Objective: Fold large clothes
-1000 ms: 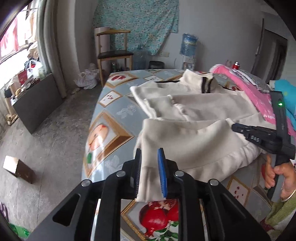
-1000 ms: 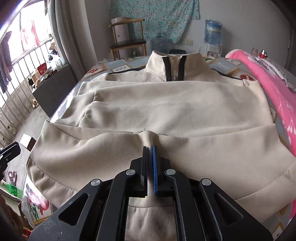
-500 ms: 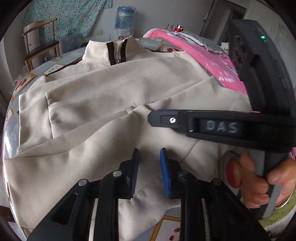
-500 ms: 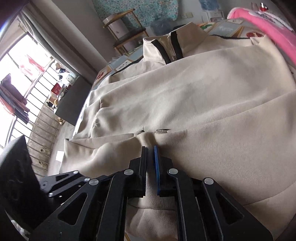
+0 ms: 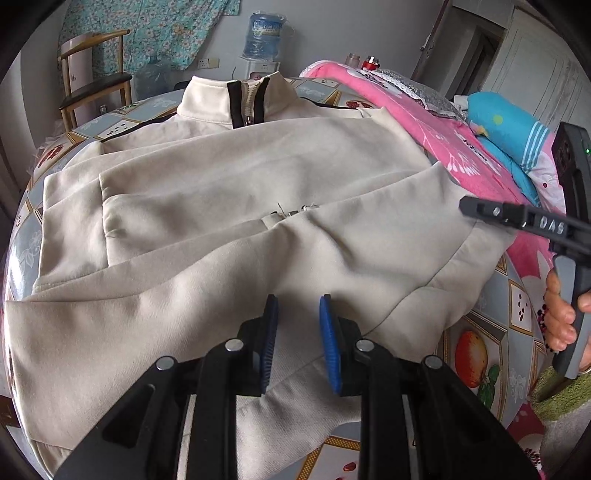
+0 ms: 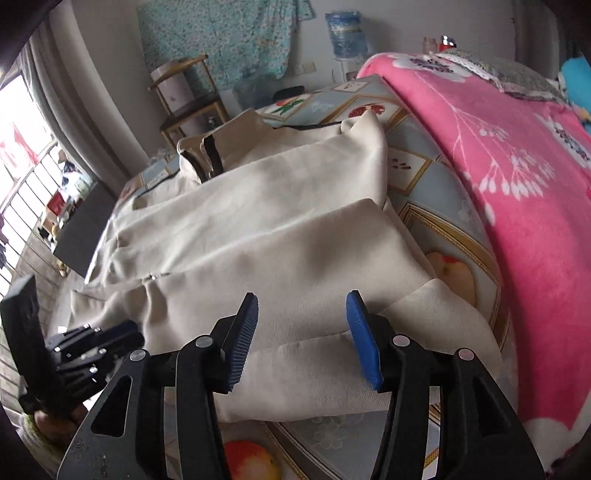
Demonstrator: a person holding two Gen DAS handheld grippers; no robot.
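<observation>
A cream jacket (image 5: 258, 184) with a black-trimmed zip collar (image 5: 243, 99) lies spread on the fruit-print table cloth (image 5: 517, 302), with folded layers across its front. My left gripper (image 5: 297, 306) hovers over the middle of the near hem. Its blue pads stand a little apart and pinch nothing. My right gripper (image 6: 301, 301) is above the jacket's (image 6: 277, 229) near right part. Its jaws are opening wide and the cloth lies flat beneath them, ungripped. Each view shows the other gripper: the right one (image 5: 469, 205) at the jacket's right edge, the left one (image 6: 125, 330) at lower left.
A pink flowered blanket (image 6: 498, 147) covers the right side of the table, with a blue pillow (image 5: 509, 125) behind it. A wooden chair (image 5: 92, 81) and a water bottle (image 5: 264, 33) stand by the far wall. A window with bars (image 6: 33, 177) is on the left.
My left gripper swung from the jacket's left corner to its middle hem, then held still. My right gripper let go of the centre fold, moved to the right and opened its jaws.
</observation>
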